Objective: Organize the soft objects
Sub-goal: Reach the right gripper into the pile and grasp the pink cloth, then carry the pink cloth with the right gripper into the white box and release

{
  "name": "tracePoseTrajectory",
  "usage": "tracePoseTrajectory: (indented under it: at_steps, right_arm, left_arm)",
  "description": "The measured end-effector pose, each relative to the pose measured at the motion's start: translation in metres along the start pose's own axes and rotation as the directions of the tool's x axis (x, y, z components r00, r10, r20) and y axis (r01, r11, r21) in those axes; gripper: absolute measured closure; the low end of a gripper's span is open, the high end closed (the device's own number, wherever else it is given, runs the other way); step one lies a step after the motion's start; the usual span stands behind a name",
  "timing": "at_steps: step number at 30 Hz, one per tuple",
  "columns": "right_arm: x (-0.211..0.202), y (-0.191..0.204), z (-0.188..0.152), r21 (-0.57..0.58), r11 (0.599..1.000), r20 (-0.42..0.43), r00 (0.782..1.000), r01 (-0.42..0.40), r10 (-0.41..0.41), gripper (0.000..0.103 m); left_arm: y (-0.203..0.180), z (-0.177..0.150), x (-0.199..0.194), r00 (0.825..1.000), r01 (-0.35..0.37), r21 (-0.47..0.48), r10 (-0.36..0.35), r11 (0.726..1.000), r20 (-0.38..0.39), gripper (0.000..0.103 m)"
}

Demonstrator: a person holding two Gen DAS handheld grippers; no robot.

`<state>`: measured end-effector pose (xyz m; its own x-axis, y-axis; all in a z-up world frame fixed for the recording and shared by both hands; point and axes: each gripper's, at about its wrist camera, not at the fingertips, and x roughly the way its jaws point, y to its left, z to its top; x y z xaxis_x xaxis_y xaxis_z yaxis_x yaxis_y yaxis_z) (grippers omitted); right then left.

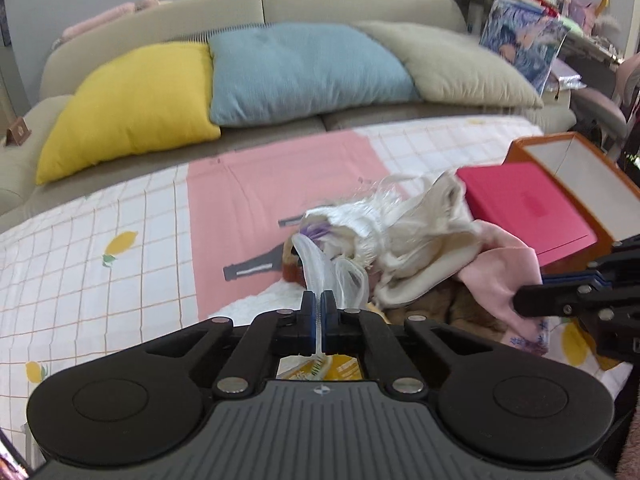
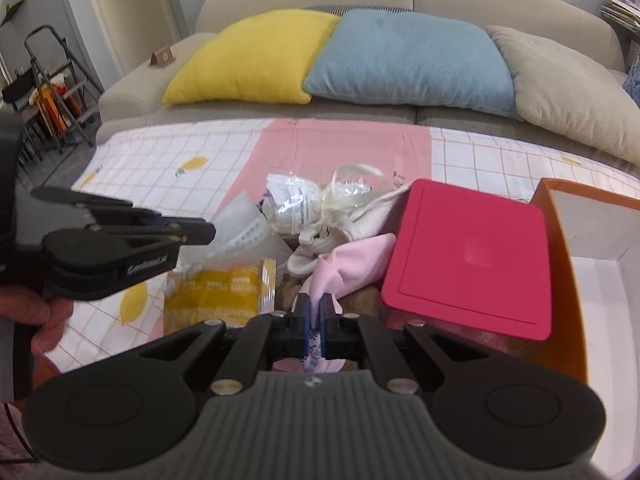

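Note:
A pile of soft things lies on the checked cloth: white knitted socks (image 1: 420,236), a pink cloth (image 1: 504,264), a clear plastic bag (image 2: 240,236) and a ribbon-tied bundle (image 2: 316,204). My left gripper (image 1: 319,300) is shut on the edge of the clear plastic bag (image 1: 320,268); it also shows in the right wrist view (image 2: 200,232). My right gripper (image 2: 319,304) is shut on the pink cloth (image 2: 352,264); it also shows at the right of the left wrist view (image 1: 520,304).
A red lid (image 2: 468,256) leans on an orange box (image 2: 580,248) at the right. A yellow packet (image 2: 216,292) lies under the bag. A sofa behind holds yellow (image 1: 132,108), blue (image 1: 304,72) and beige (image 1: 464,68) cushions. A folding ladder (image 2: 52,80) stands far left.

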<state>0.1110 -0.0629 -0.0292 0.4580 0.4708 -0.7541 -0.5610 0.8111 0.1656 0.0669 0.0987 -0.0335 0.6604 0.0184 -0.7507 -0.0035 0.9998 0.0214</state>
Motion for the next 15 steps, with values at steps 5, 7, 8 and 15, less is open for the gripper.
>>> tracePoseTrajectory:
  at_steps: [5,7,8,15]
  right_arm:
    - [-0.027,-0.006,0.000,0.008,1.000,0.060,0.998,-0.006,0.005,0.101]
    - [-0.038,-0.009,0.000,0.016,1.000,0.086,0.996,-0.002,0.001,0.101]
    - [-0.043,-0.010,0.000,0.021,1.000,0.098,0.995,-0.004,0.001,0.101]
    - [-0.085,-0.024,-0.003,0.029,0.999,0.166,0.986,-0.017,0.012,0.101]
  left_arm:
    - [-0.008,0.005,-0.030,0.996,-0.005,-0.024,0.007,1.000,0.091,0.102]
    - [-0.012,0.009,-0.042,0.993,-0.007,-0.029,0.011,1.000,0.121,0.102]
    - [-0.014,0.011,-0.048,0.991,-0.001,-0.031,0.006,1.000,0.136,0.102]
    - [-0.042,0.025,-0.097,0.970,0.057,-0.027,-0.049,0.998,0.237,0.102]
